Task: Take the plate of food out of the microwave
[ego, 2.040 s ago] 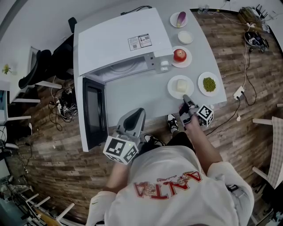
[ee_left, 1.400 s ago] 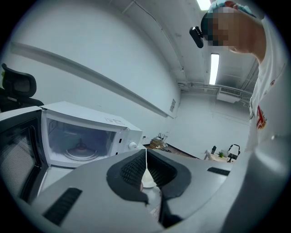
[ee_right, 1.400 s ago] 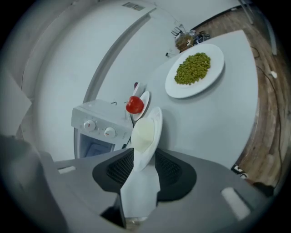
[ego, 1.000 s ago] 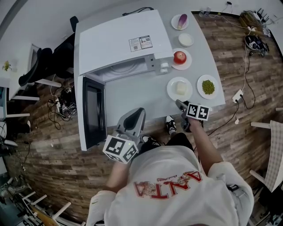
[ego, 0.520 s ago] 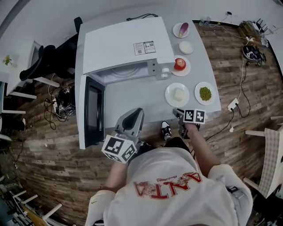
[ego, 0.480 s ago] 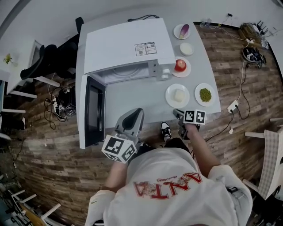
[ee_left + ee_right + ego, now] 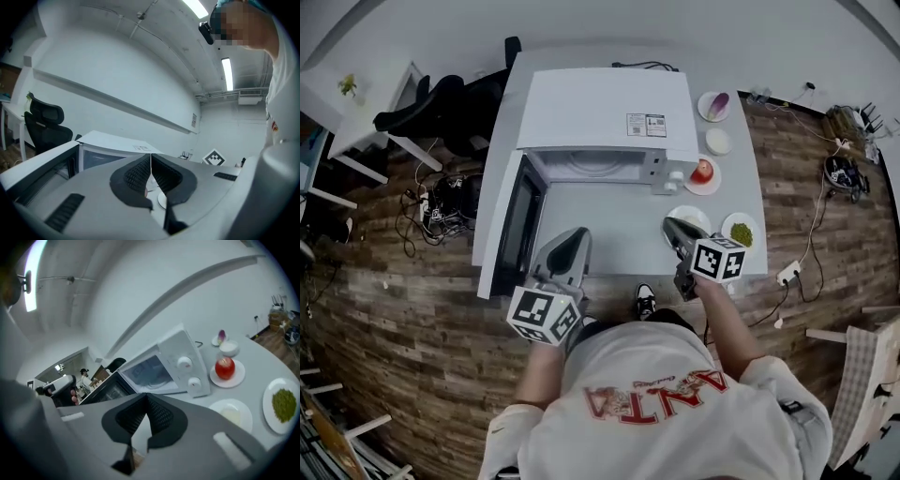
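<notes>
The plate of white food (image 7: 689, 217) rests on the grey table (image 7: 600, 225), to the right of the microwave (image 7: 600, 108); the right gripper view shows this plate (image 7: 230, 414) too. The microwave door (image 7: 520, 220) hangs open to the left, and the cavity holds only its glass turntable (image 7: 598, 169). My right gripper (image 7: 667, 225) hovers at the plate's near-left edge, covering part of it. Its jaws are shut with nothing between them (image 7: 146, 397). My left gripper (image 7: 577, 234) is over the table's front edge, facing the cavity, also shut and empty (image 7: 151, 157).
Along the table's right side stand a plate with a red apple (image 7: 703, 172), a plate of green peas (image 7: 741, 232), a small white bowl (image 7: 719, 141) and a plate with a purple vegetable (image 7: 717, 105). A black chair (image 7: 441, 98) stands at the back left.
My right gripper has drawn back from the white-food plate, which stays on the table, and now points left across it. The head view has swung up. The left gripper has barely moved.
</notes>
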A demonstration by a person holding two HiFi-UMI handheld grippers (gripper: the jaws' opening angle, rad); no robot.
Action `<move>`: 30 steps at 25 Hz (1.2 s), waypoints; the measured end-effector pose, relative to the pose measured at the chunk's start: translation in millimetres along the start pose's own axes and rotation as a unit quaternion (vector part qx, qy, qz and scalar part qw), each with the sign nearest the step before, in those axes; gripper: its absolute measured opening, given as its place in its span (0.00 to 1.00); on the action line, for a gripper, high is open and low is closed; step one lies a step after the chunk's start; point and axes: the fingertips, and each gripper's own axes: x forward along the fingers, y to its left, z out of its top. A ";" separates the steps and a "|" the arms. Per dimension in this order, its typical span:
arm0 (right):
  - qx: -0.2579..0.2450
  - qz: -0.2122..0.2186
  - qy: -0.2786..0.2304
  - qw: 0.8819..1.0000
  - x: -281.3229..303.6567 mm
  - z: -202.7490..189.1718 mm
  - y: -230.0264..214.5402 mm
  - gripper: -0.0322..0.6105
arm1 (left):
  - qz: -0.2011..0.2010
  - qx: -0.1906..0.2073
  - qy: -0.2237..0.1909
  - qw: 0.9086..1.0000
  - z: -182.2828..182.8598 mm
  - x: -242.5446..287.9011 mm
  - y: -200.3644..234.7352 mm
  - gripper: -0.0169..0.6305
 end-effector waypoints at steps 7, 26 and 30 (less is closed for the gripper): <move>-0.146 0.066 -0.089 0.983 -10.5 79.2 93.5 0.05 | 0.069 0.019 -0.015 0.997 24.9 -27.6 27.8 0.05; -0.200 0.123 -0.116 0.965 -40.8 102.1 144.4 0.05 | 0.071 0.048 -0.048 0.995 53.3 -43.8 9.9 0.05; -0.200 0.121 -0.116 0.965 -44.4 99.6 141.8 0.05 | 0.071 0.054 -0.046 0.995 52.1 -43.4 9.4 0.05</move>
